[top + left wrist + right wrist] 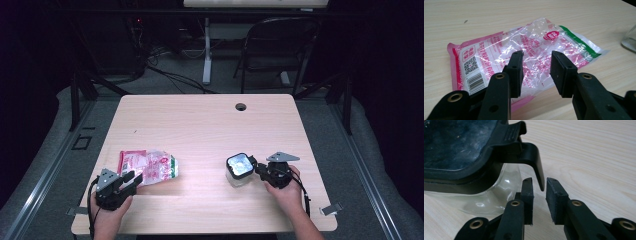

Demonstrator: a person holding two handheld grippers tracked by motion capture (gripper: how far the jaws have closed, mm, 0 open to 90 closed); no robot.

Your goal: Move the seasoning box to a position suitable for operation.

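Two black tools are carried, left tool (134, 177) and right tool (254, 165). Each is topped by a grey three-cornered plate with small holes. Jaws are matt black, with blocky rectangular pads and brass-ringed pivot holes. A black cable is trailed from each. Forearms are bare; no sleeves are seen.

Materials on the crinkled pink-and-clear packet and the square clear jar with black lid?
Crinkled pink-and-clear packet: thin glossy plastic film, judging by creases and glare.
Square clear jar: transparent, thick-walled, likely glass, possibly hard plastic.
Its black lid with latch tab: matte moulded plastic, probably.
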